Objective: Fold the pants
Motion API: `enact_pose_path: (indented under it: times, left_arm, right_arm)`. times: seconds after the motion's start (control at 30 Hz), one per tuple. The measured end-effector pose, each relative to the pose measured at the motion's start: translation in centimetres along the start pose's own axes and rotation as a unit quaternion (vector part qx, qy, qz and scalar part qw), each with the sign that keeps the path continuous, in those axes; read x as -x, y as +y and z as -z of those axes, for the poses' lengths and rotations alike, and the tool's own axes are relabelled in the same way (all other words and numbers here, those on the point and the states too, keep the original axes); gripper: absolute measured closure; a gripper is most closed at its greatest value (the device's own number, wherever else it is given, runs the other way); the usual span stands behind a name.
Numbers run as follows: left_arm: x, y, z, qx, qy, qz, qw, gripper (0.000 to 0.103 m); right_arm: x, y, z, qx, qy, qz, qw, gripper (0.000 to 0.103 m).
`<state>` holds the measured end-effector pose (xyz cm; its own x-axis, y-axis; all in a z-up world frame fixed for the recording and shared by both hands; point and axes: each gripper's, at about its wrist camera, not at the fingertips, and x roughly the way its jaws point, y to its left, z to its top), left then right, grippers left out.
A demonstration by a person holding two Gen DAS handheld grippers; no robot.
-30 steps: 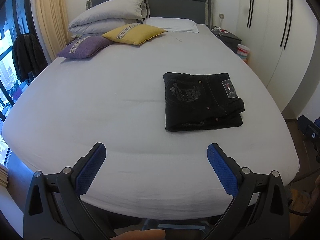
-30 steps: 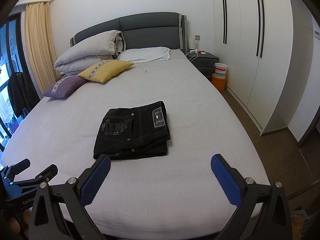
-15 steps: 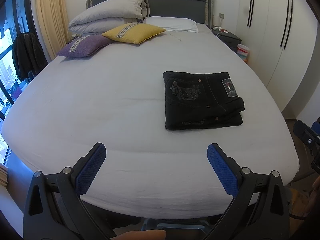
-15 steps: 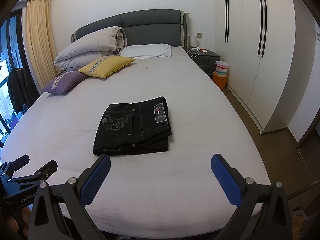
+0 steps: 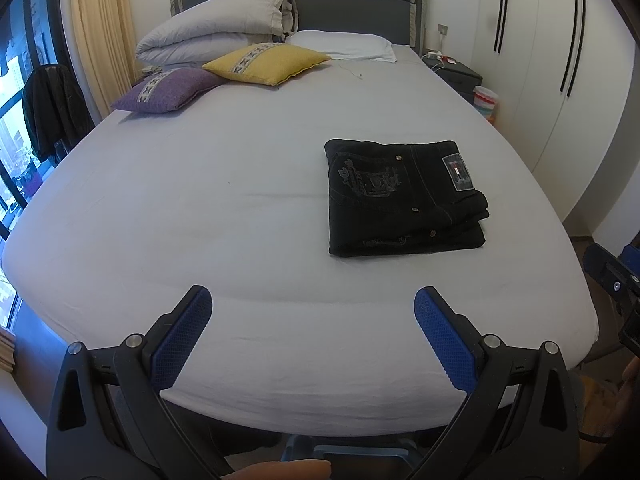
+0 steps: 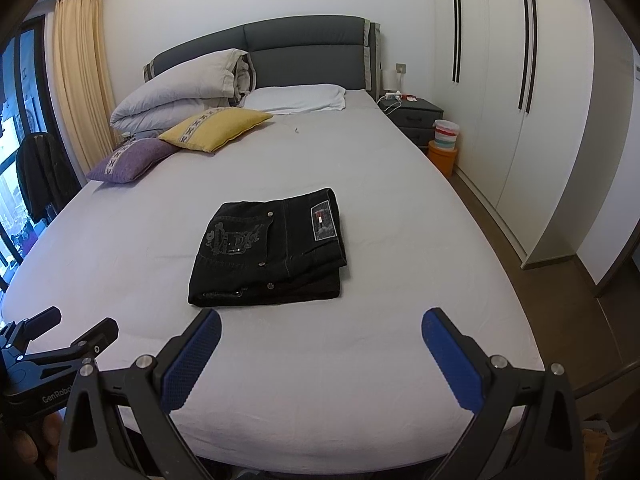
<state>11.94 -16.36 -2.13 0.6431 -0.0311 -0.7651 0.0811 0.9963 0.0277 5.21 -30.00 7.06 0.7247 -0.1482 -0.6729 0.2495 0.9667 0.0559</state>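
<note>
Black pants lie folded in a neat rectangle on the white bed, right of the middle, with a patch label on top. They also show in the right wrist view. My left gripper is open and empty, held back over the foot edge of the bed, well short of the pants. My right gripper is open and empty, also at the foot edge, just short of the pants. The left gripper also shows at the lower left of the right wrist view.
A yellow cushion, a purple cushion, a folded duvet and a white pillow lie at the headboard. A nightstand and stacked buckets stand right of the bed, beside white wardrobes.
Both grippers have drawn back a little and risen; the views shift slightly. The pants have not moved. Both grippers stay open.
</note>
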Motion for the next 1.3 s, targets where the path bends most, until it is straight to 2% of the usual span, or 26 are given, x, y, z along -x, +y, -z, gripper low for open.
enact_pose_path:
  times: [1.3]
  left_arm:
    - [-0.12, -0.02, 0.46, 0.000, 0.003, 0.003, 1.0000, 0.000]
  right_arm:
    - [-0.89, 0.01, 0.66, 0.006, 0.014, 0.000, 1.000, 0.000]
